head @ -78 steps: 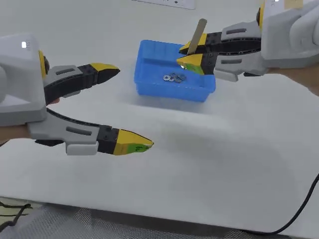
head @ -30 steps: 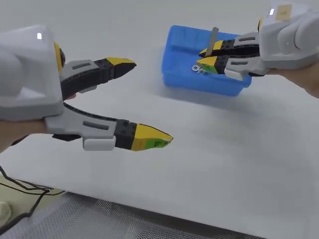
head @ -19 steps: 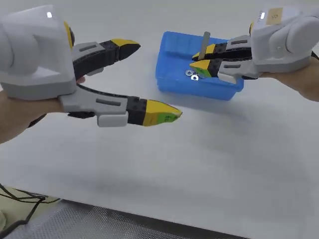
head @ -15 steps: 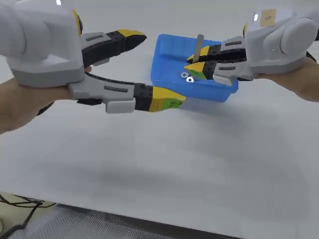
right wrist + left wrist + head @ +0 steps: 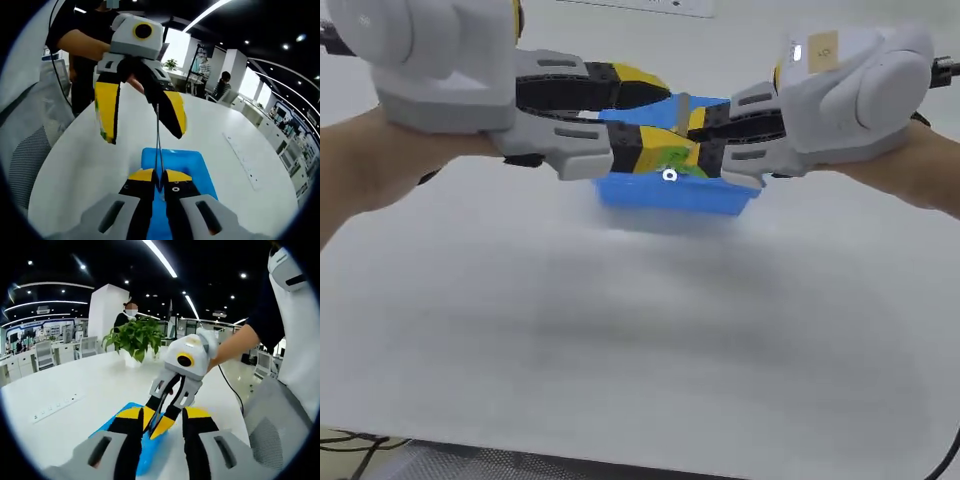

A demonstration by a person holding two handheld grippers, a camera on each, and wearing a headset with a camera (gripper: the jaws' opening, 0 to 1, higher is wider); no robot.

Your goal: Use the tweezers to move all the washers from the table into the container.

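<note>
The right gripper (image 5: 159, 176) is clamping the tweezers (image 5: 158, 145) over the container (image 5: 670, 197) at 12 o'clock. The left gripper (image 5: 142, 134) is hanging spread. A washer (image 5: 668, 176) is lying inside. The visible table (image 5: 620, 330) is looking bare, so the transfer is probably finishing.

Your right gripper (image 5: 708, 138) carries a tan sticker (image 5: 823, 48) on its casing with one mark, seemingly a 5.
</note>
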